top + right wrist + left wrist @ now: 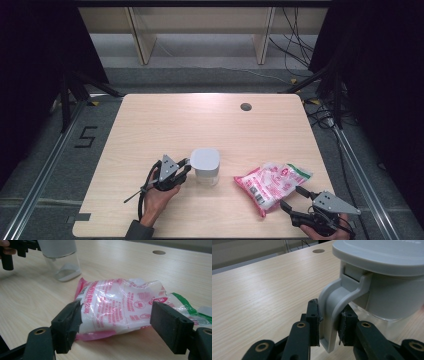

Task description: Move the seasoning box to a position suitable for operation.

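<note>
On a pale wooden table (150,125), a pink-and-white printed plastic bag of white powder (272,182) lies near the right front edge, within reach for filling. Just left of it stands a clear jar with a grey hinged lid (205,166), apparently almost empty. The left gripper (329,325) is clamped on the lid's grey latch tab (332,307), steadying or unlatching it. The right gripper (117,325) waits, jaws spread wide around the bag's near end.
</note>
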`<state>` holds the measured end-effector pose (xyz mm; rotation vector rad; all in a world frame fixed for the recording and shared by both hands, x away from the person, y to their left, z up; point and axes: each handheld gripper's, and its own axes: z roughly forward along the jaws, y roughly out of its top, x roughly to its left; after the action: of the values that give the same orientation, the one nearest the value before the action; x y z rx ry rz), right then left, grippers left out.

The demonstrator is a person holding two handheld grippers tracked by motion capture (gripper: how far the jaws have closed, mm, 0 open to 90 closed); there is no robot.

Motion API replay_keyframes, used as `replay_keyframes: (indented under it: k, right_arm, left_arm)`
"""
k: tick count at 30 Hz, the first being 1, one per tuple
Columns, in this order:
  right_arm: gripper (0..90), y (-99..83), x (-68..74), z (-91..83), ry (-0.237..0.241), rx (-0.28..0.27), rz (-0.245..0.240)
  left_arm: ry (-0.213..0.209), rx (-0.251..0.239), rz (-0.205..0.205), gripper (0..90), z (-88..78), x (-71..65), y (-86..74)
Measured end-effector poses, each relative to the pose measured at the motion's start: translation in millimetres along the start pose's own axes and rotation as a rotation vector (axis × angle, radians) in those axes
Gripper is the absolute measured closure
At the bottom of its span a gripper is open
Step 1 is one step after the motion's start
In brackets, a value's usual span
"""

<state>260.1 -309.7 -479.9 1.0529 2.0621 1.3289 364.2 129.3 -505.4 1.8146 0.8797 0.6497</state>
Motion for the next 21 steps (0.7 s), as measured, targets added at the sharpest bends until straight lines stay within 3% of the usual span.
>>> replay_keyframes:
  k: [5, 6, 10, 12, 21]
  right_arm:
    - [26.0, 0.3, 2.4, -0.3, 0.018, 0.013, 0.022]
    - [26.0, 0.1, 4.5, -0.7, 0.018, 0.021, 0.050]
    - [26.0, 0.2, 2.0, 1.3, 0.017, 0.020, 0.027]
    - [26.0, 0.7, 2.0, 2.9, 0.009, 0.021, 0.019]
    - [26.0, 0.6, 3.2, 1.8, 0.020, 0.026, 0.016]
  left_arm:
    - [-0.020, -0.012, 0.010, 73.6, -2.3, 3.5, -2.4]
    - [-0.017, -0.010, 0.003, 73.7, -2.2, 2.4, -2.3]
    - [-0.013, -0.015, 0.002, 74.3, 3.0, -2.4, -0.6]
    - [-0.033, -0.014, 0.014, 74.3, 4.4, -7.5, 0.8]
    - [-0.055, -0.005, 0.021, 73.6, -5.4, -16.4, -1.8]
